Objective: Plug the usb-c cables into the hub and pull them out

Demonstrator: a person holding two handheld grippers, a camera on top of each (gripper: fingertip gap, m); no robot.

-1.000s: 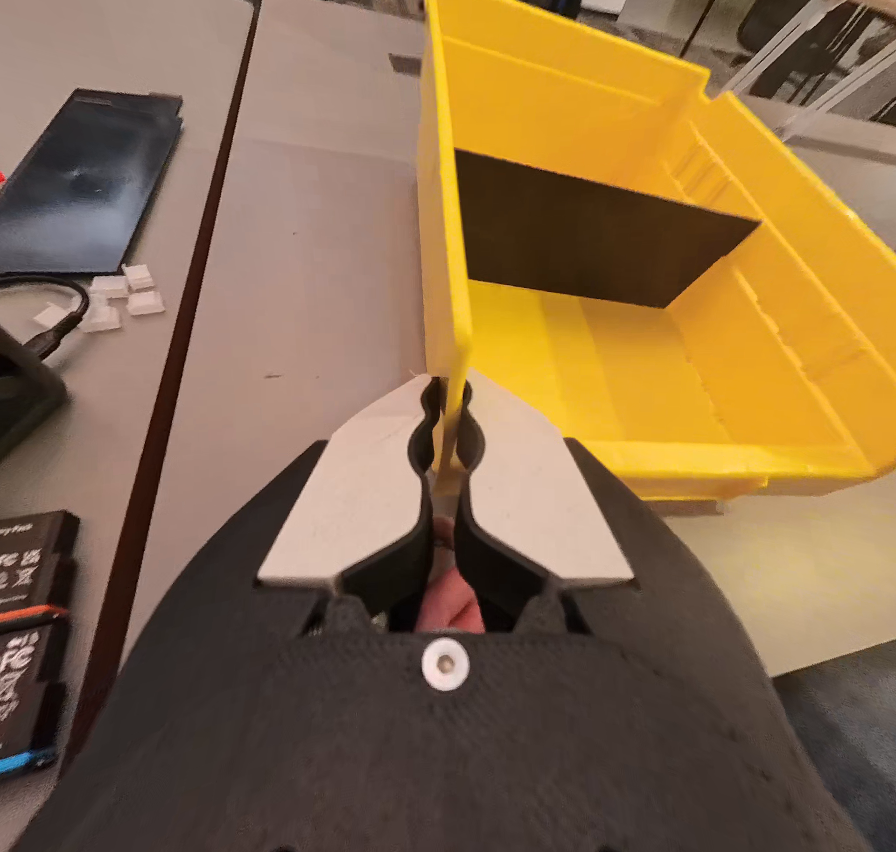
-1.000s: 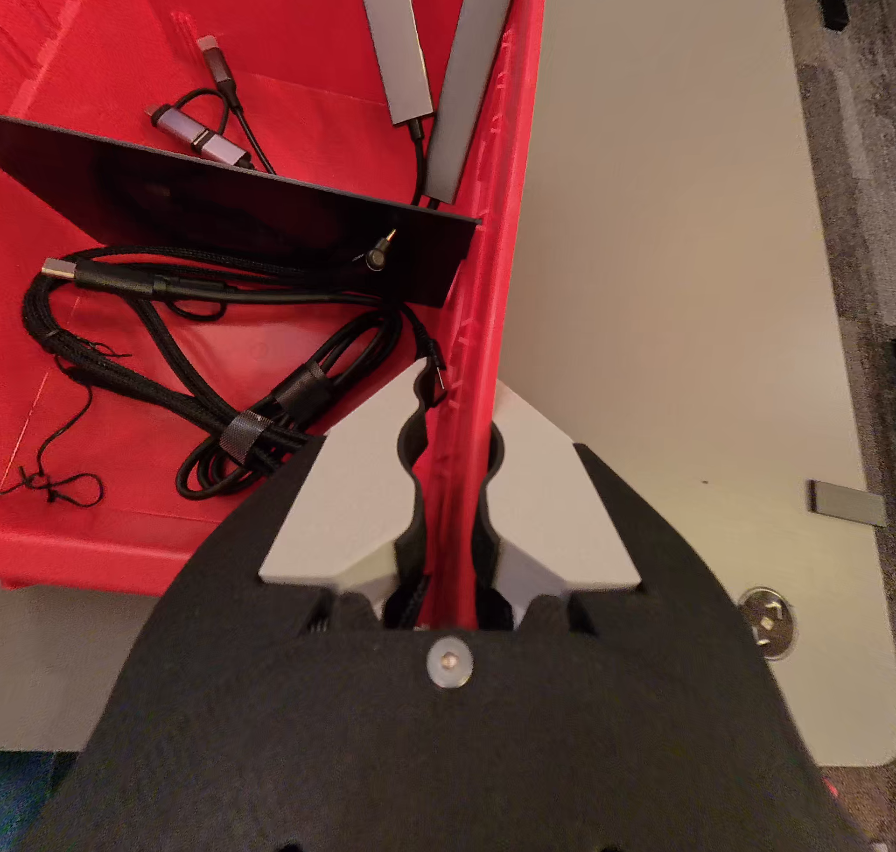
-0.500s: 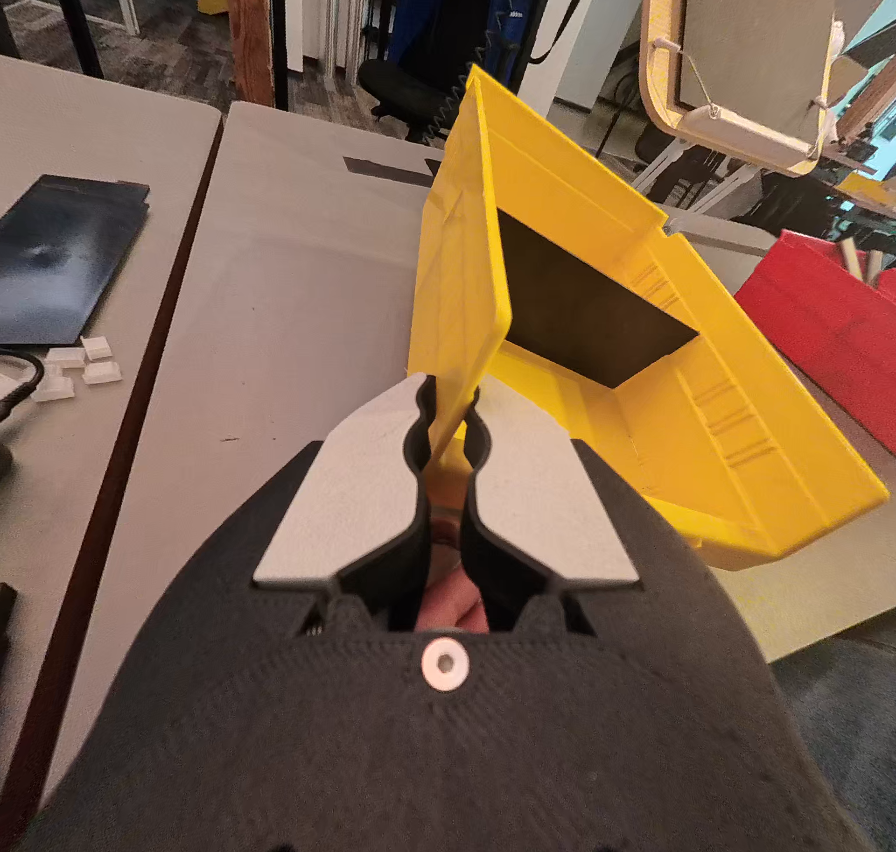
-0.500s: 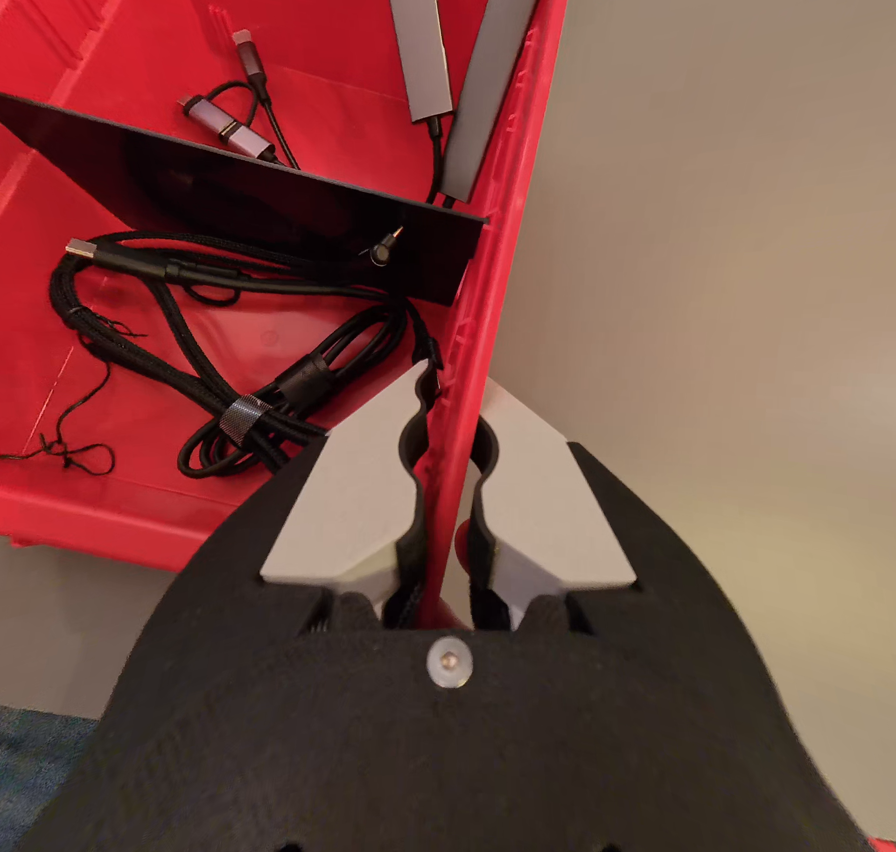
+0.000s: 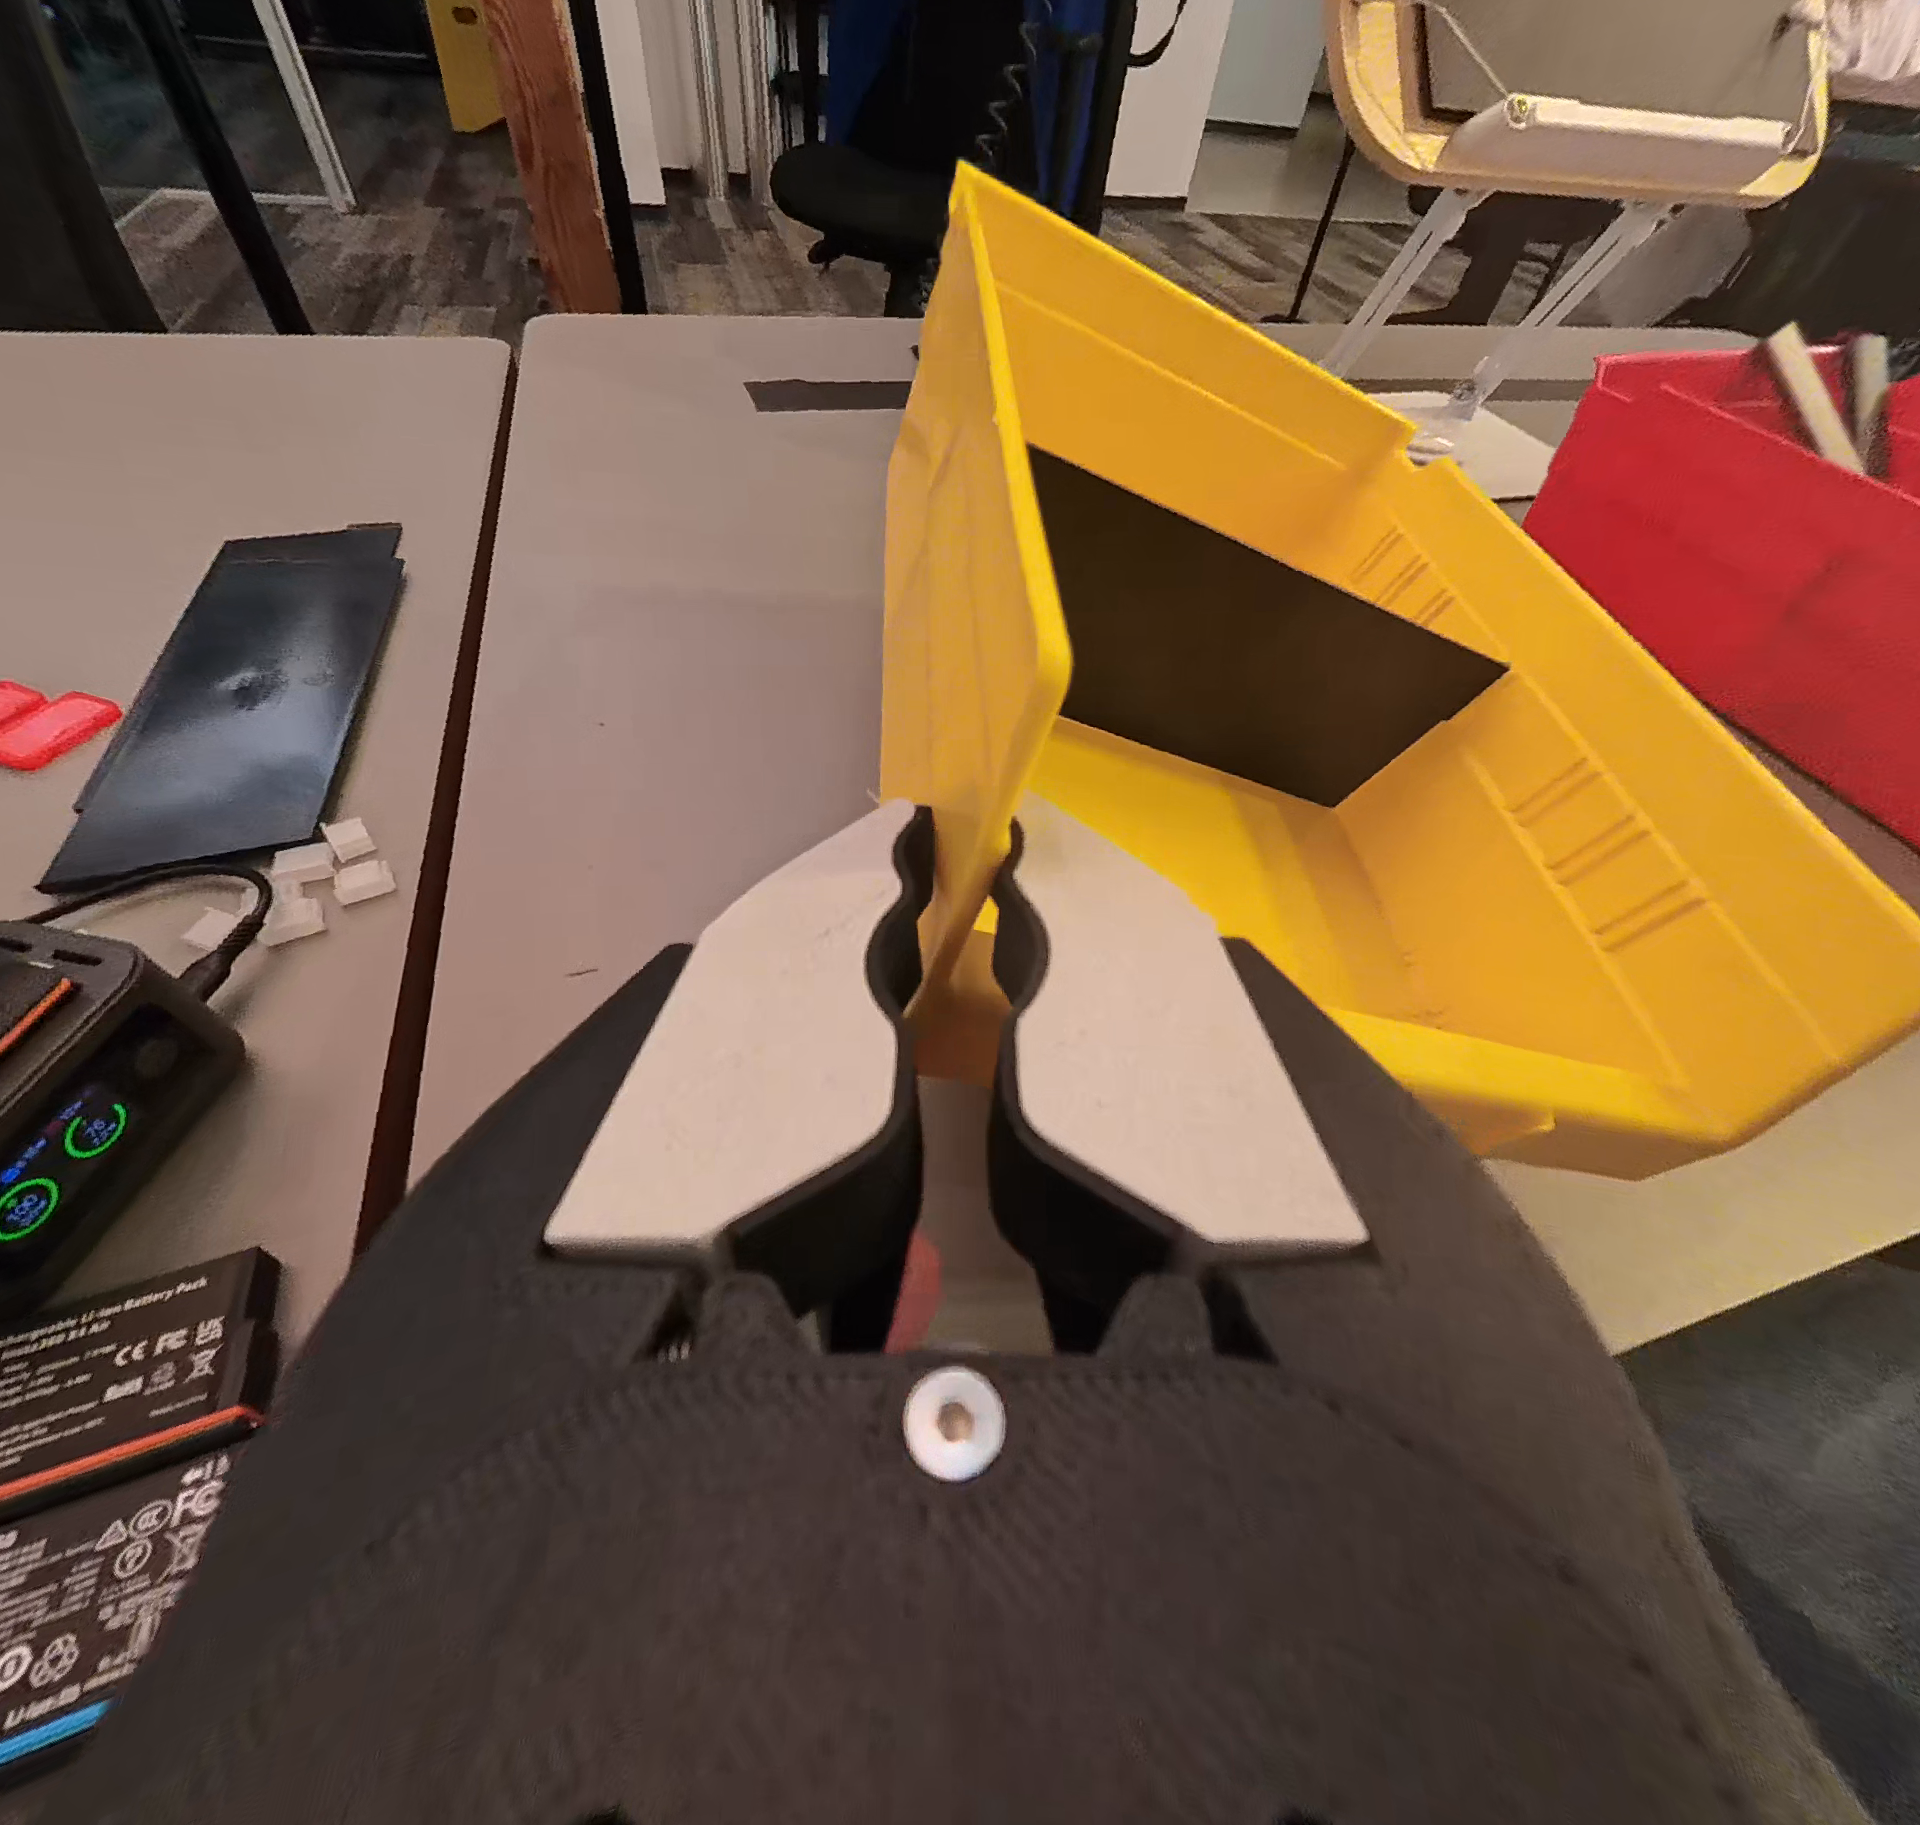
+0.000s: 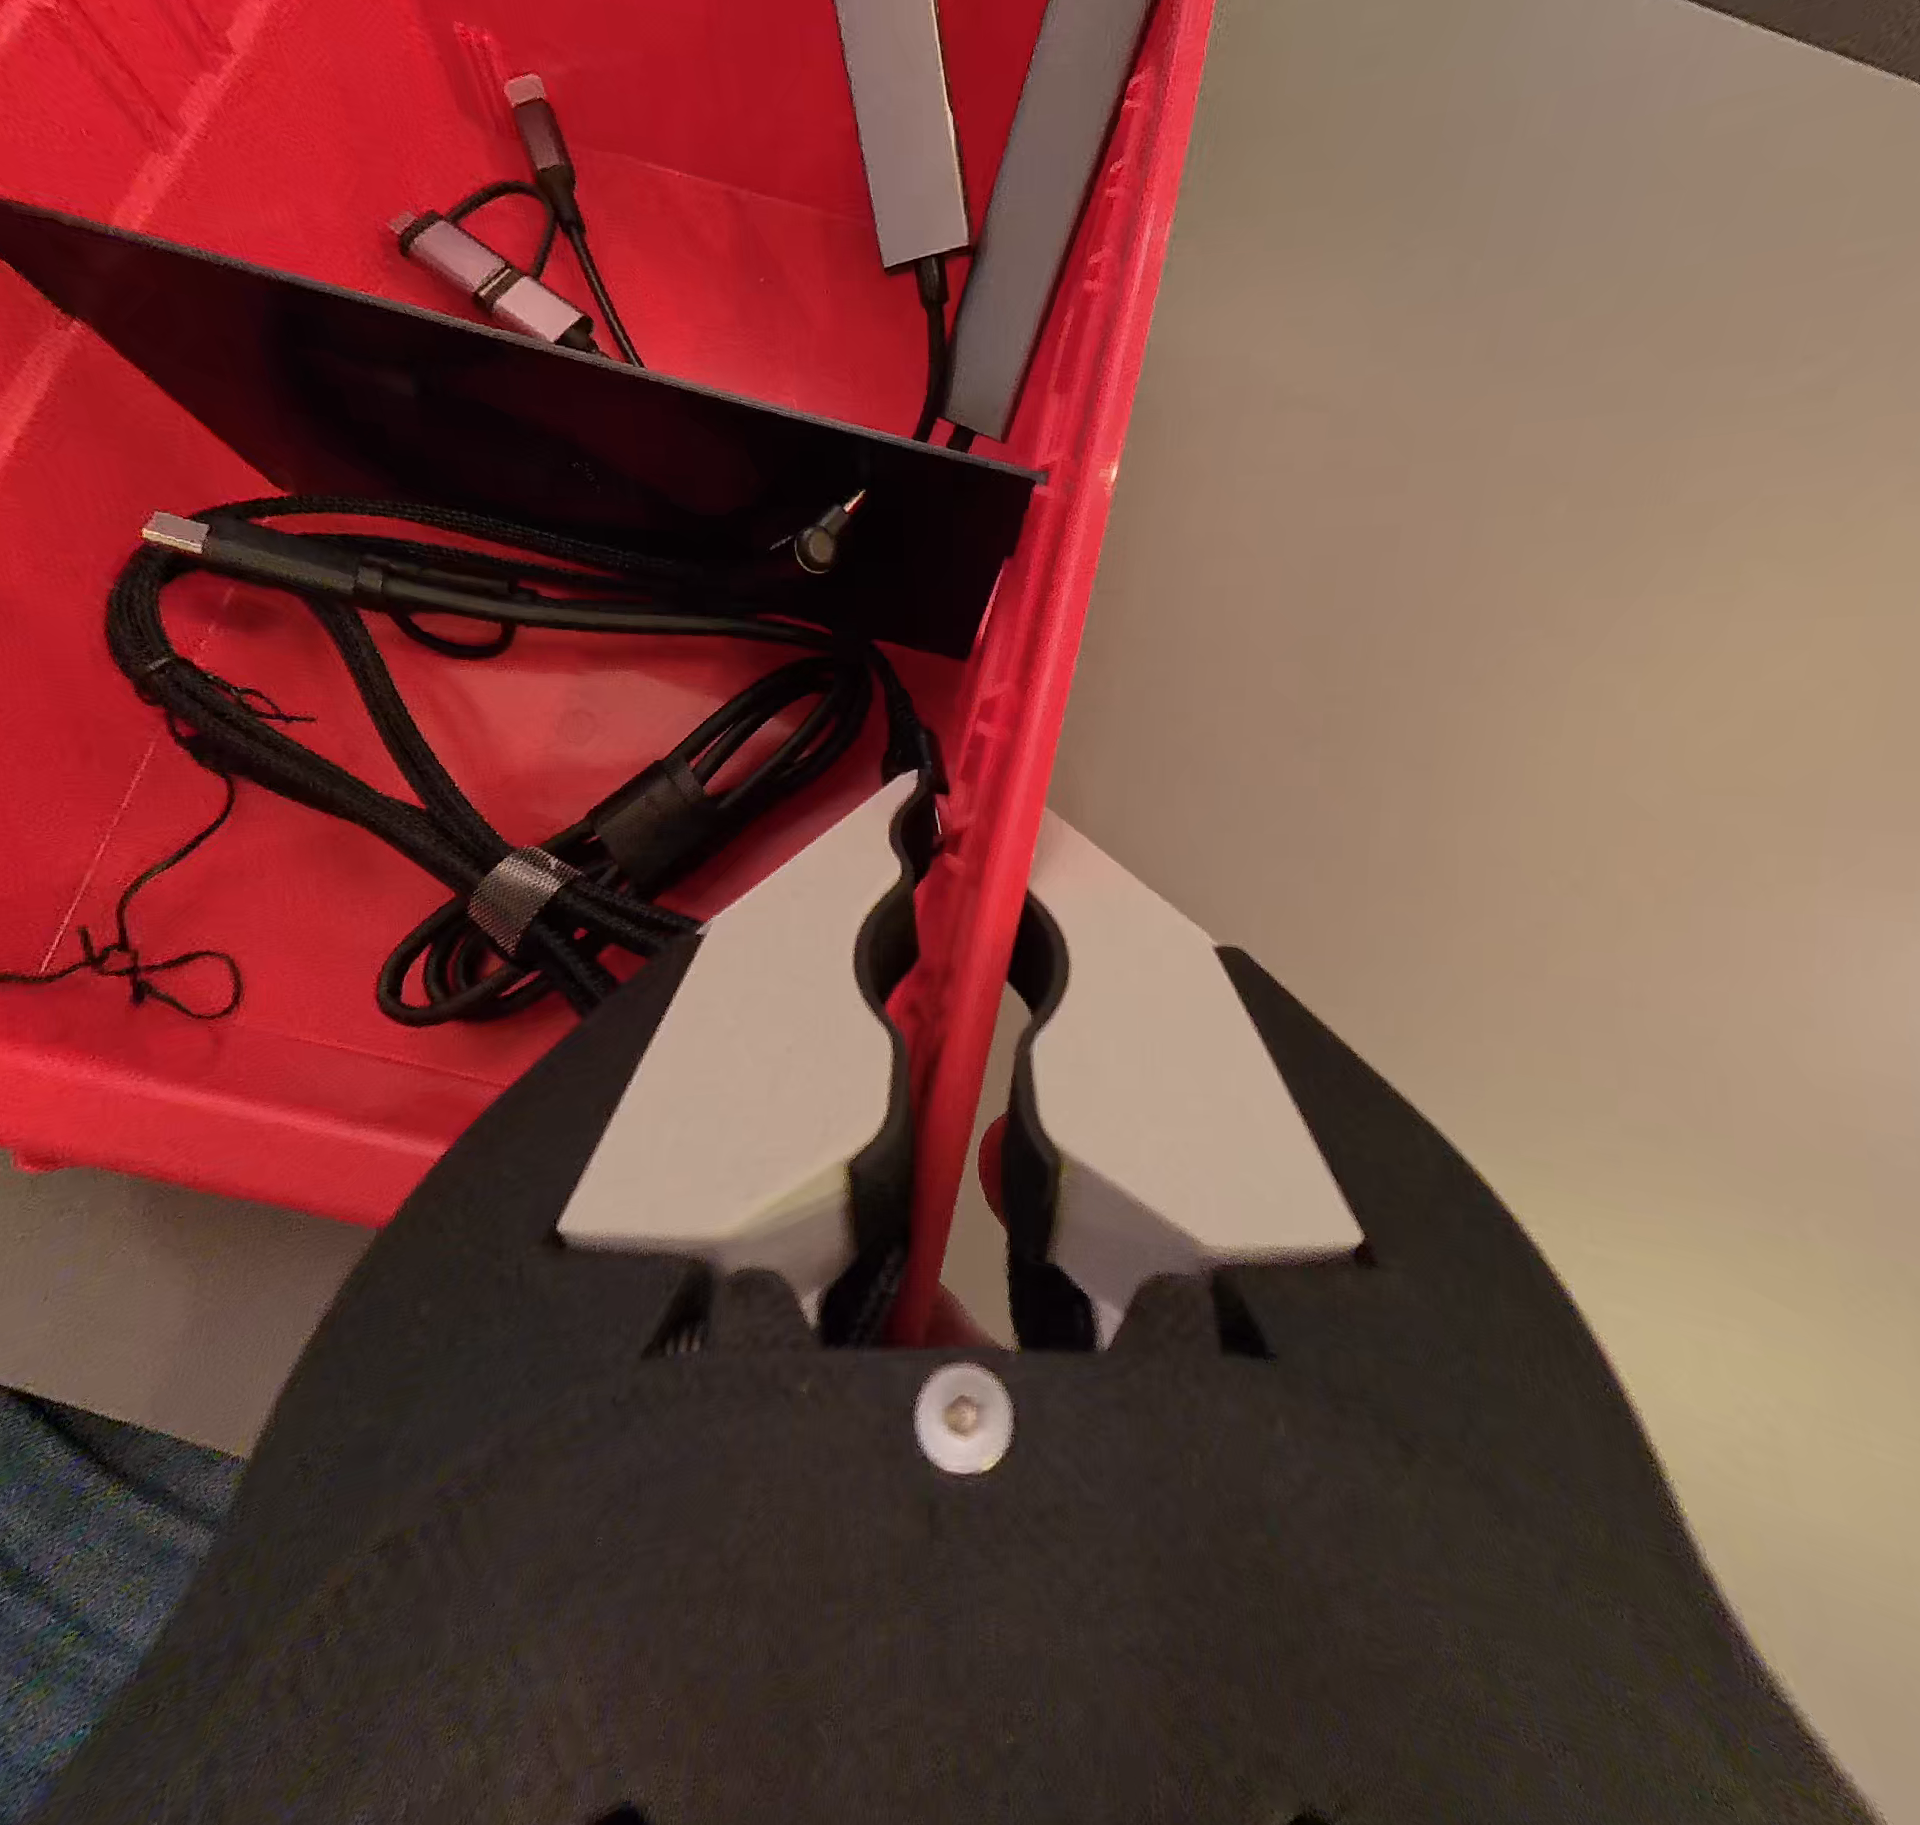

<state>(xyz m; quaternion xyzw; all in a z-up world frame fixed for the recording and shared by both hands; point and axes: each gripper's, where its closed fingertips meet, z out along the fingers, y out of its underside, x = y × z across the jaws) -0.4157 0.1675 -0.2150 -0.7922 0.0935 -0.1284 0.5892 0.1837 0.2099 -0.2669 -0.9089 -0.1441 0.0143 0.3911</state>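
Left tool (image 5: pixel 961 876) clamped on the side wall of an empty yellow bin (image 5: pixel 1299 736), tilted off the worktop (image 5: pixel 644 570); right tool (image 6: pixel 971 861) clamped on the red bin (image 6: pixel 1049 695) wall (apparently carrying both), cables (image 6: pixel 416 736) and hubs (image 6: pixel 904 102) inside, unplugged.

Your right gripper (image 6: pixel 961 871) pinches the side wall of the red bin (image 6: pixel 1049 695), one finger inside, one outside. A black divider (image 6: pixel 540 466) splits the bin. On the near side lie bundled black cables (image 6: pixel 436 819), just beside your inner finger. Beyond it two grey hubs (image 6: pixel 899 82) lean against the wall, with short adapter cables (image 6: pixel 520 248) to their left. The table (image 6: pixel 1507 632) lies to the right.
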